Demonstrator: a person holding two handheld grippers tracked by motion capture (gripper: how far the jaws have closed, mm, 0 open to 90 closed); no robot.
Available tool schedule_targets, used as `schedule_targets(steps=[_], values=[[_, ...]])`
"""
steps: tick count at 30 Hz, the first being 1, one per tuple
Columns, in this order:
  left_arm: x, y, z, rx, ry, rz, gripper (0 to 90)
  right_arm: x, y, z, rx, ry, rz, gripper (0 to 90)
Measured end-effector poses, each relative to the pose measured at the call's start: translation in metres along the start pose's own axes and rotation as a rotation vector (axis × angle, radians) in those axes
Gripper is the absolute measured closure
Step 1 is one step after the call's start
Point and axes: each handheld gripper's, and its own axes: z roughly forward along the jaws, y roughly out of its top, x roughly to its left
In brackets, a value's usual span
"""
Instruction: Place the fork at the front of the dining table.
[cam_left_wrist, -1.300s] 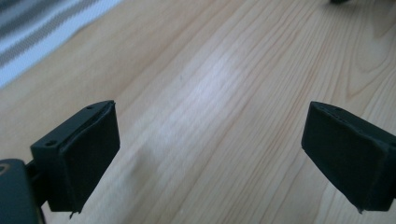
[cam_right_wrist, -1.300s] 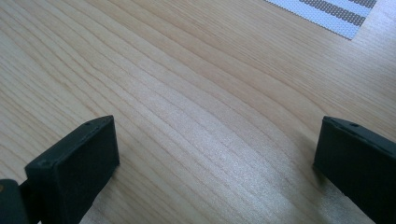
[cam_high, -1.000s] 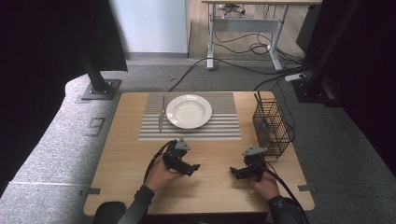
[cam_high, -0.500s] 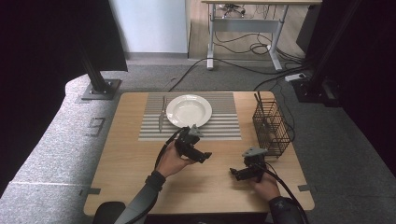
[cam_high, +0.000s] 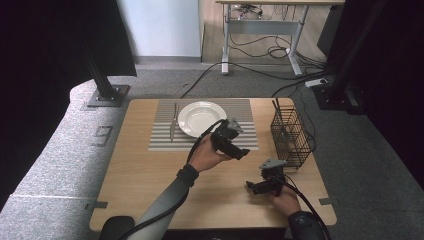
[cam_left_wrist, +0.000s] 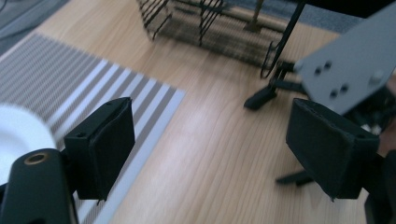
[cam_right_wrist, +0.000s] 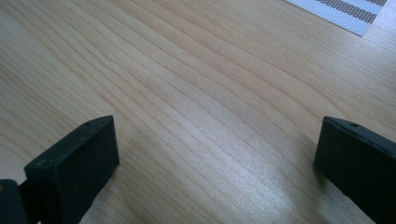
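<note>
My left gripper (cam_high: 239, 149) hangs raised over the right end of the striped placemat (cam_high: 165, 140), pointing toward the wire basket (cam_high: 290, 136). Its jaws (cam_left_wrist: 210, 144) stand open and have just been closing a little, with nothing between them. My right gripper (cam_high: 254, 186) rests low near the table's front right, open and empty (cam_right_wrist: 215, 154), over bare wood. A white plate (cam_high: 199, 118) sits on the placemat, with a piece of cutlery (cam_high: 172, 126) to its left. In the left gripper view the basket (cam_left_wrist: 205, 23) and the right gripper's grey plate (cam_left_wrist: 350, 74) lie ahead.
The wire basket stands at the table's right edge with a utensil upright in it. The wooden table (cam_high: 150, 185) is bordered by grey carpet. Black stands and cables are on the floor behind, and a desk frame (cam_high: 260, 30) stands farther back.
The left hand has risen and moved right and away from the front edge, to the placemat's right end. The right hand has stayed put.
</note>
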Motion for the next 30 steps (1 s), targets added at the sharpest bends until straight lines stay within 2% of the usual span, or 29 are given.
schedule_targets(steps=[6,13,22,27,30], values=[[-0.009,0.03,0.018,-0.005,-0.033,0.035,17.4,0.001,-0.001,-0.001,0.002,0.004,-0.004,0.0],[-0.016,0.056,0.042,-0.007,-0.053,0.058,21.8,0.001,-0.001,-0.001,0.0,0.007,-0.008,0.0],[-0.02,0.082,0.067,-0.002,-0.104,0.062,33.9,0.001,-0.002,-0.002,0.0,0.011,-0.015,0.0],[-0.024,0.09,0.076,0.014,-0.108,0.062,43.9,0.001,-0.002,-0.002,-0.001,0.013,-0.022,0.0],[-0.026,0.095,0.079,0.021,-0.103,0.052,53.4,0.001,-0.002,-0.002,0.002,0.015,-0.022,0.0]])
